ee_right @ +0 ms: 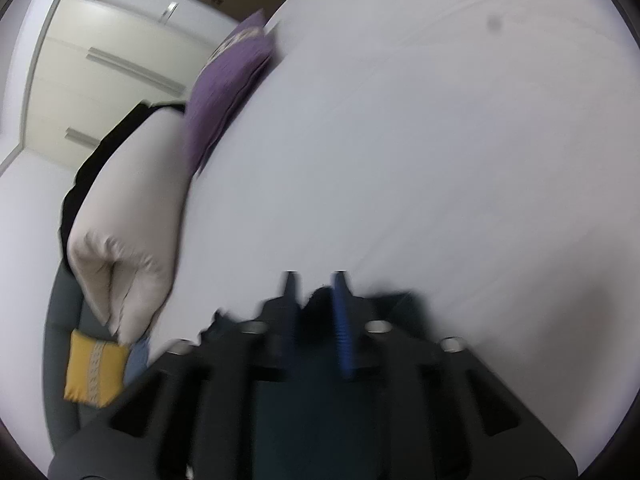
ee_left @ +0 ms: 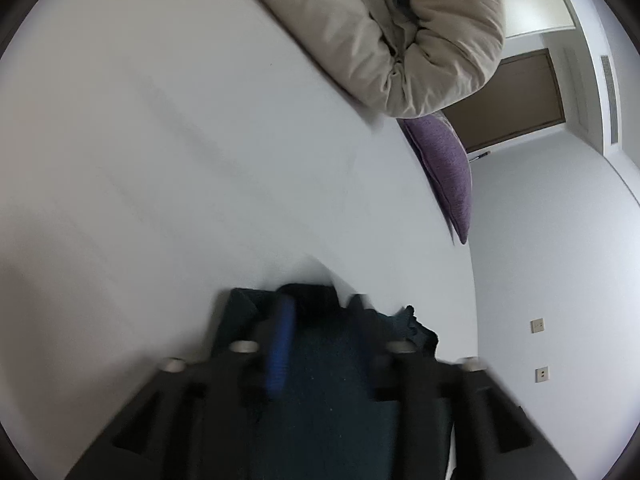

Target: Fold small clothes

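A small dark teal garment (ee_left: 332, 364) is bunched between the fingers of my left gripper (ee_left: 316, 312), which is shut on it just above the white bed sheet (ee_left: 200, 160). In the right wrist view the same dark garment (ee_right: 320, 300) sits between the blue-padded fingers of my right gripper (ee_right: 316, 280), which is shut on it. Both views are motion-blurred. Most of the cloth hangs below the grippers, hidden by their bodies.
A beige duvet (ee_left: 400, 32) is heaped at the far side of the bed, with a purple cushion (ee_left: 448, 168) beside it. In the right wrist view the duvet (ee_right: 132, 208), the purple cushion (ee_right: 224, 88) and a yellow cushion (ee_right: 94, 372) lie at the left. White wardrobe doors (ee_right: 100, 60) stand behind.
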Tool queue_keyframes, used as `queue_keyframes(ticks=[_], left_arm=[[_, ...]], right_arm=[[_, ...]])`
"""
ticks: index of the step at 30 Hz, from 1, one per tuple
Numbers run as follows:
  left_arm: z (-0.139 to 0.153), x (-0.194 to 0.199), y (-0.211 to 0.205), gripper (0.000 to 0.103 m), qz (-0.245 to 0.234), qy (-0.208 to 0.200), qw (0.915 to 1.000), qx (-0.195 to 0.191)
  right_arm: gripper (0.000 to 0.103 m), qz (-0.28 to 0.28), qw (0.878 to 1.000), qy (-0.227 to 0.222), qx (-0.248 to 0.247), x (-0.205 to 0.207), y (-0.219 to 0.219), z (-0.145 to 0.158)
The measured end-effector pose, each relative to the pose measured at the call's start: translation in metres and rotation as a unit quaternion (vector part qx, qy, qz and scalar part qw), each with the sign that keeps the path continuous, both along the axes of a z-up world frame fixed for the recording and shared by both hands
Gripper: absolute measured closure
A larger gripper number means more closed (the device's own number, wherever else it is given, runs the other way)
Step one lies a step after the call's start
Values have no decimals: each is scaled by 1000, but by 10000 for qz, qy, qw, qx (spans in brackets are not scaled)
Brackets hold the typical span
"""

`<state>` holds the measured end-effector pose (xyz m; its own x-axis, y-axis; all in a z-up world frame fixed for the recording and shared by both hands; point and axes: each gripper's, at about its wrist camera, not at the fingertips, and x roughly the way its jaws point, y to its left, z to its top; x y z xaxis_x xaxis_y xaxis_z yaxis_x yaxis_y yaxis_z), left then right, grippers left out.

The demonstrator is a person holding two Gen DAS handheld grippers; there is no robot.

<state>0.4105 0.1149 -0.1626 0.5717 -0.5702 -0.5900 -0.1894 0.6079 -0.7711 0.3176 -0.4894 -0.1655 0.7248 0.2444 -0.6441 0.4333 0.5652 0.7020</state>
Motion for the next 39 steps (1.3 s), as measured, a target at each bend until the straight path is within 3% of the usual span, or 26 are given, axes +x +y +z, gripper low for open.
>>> queue_keyframes(ticks=[3,5,8,12,16,21,26,28,35,39], left_arm=[[12,-11,3,33,32,-151,9999,-49],[23,-22,8,29,131,-285,9995,-23],[38,-37,8,28,101,-428,9989,188],[46,-83,-3,28,-189,-607,9942,872],[38,-128,-18,29,-517,-621,9860,1456],[30,-167,-29,32,-707,-743,9747,1984],[21,-183,-32,36,-818,-761,9648,2380],[15,-185,-32,42,-848,-721,9623,2482],[8,-187,-23,52,-780,-705,9621,2515],[9,-187,-23,61,-790,-711,9601,2586]], right_arm=[[54,-340,9993,-153,-12,-5,-12,-3],[54,-320,9991,-230,-138,-10,-12,2],[54,-75,9987,-314,-405,-24,-1,15],[54,511,9922,-237,-1114,-48,32,28],[55,1056,9743,-165,-1984,-70,68,30],[59,1372,9415,123,-3076,-93,94,15],[66,1430,9398,299,-3089,-104,99,-3],[74,1449,9398,330,-3079,-133,99,-9],[79,1352,9443,348,-2980,-151,93,-13],[93,1307,9431,332,-3039,-161,95,-6]])
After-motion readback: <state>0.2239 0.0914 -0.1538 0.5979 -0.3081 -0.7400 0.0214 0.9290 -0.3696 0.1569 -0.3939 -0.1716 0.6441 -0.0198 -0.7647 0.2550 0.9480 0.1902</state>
